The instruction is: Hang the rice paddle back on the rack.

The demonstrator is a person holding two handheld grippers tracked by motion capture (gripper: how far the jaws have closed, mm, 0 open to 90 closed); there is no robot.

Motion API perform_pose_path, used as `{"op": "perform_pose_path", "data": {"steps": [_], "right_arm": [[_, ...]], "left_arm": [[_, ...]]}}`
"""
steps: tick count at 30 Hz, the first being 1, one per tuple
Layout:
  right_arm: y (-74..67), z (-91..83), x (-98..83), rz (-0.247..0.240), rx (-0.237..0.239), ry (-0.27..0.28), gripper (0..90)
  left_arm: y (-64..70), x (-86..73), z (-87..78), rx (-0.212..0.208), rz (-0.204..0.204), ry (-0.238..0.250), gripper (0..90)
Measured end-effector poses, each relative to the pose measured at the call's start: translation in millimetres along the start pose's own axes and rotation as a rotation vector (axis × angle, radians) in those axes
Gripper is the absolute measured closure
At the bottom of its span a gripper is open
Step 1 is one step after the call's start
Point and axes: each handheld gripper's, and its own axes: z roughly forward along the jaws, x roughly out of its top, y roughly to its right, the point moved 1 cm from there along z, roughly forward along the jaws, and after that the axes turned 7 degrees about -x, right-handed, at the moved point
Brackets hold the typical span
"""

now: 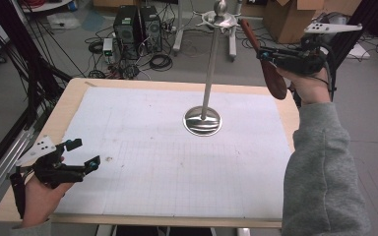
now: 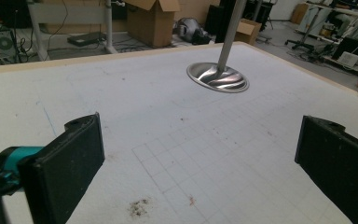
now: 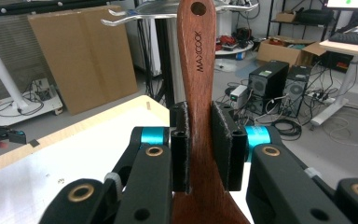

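A dark wooden spoon [image 1: 270, 69] is clamped by its handle in my right gripper [image 1: 265, 55], held in the air at the table's far right, handle end up near the top of the metal stand [image 1: 211, 73]. In the right gripper view the pads press both sides of the spoon's handle [image 3: 199, 93], whose hole at the top sits close to the stand's hooked ring [image 3: 135, 14]. My left gripper [image 1: 83, 153] rests at the table's near left corner, open, with nothing between its jaws [image 2: 196, 158]. The stand's round base [image 2: 218, 77] lies ahead of it.
A white gridded sheet [image 1: 177, 157] covers the wooden table [image 1: 74, 93]. Computer towers [image 1: 138, 29], cables and cardboard boxes [image 1: 295, 19] stand on the floor beyond the far edge. A dark frame runs along the table's left side.
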Motion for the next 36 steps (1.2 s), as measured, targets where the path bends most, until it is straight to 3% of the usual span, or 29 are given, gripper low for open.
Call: {"op": "perform_pose_path", "data": {"steps": [25, 36], "right_arm": [[6.4, -3.6, -1.6, 0.021, -0.005, 0.028, 78.1], [6.8, 0.1, -3.9, 0.033, 0.017, 0.017, 78.1]], "left_arm": [[-0.7, -0.4, 0.0, 0.001, -0.001, -0.002, 1.8], [-0.3, -0.6, 0.6, 0.0, 0.0, -0.004, 1.8]]}}
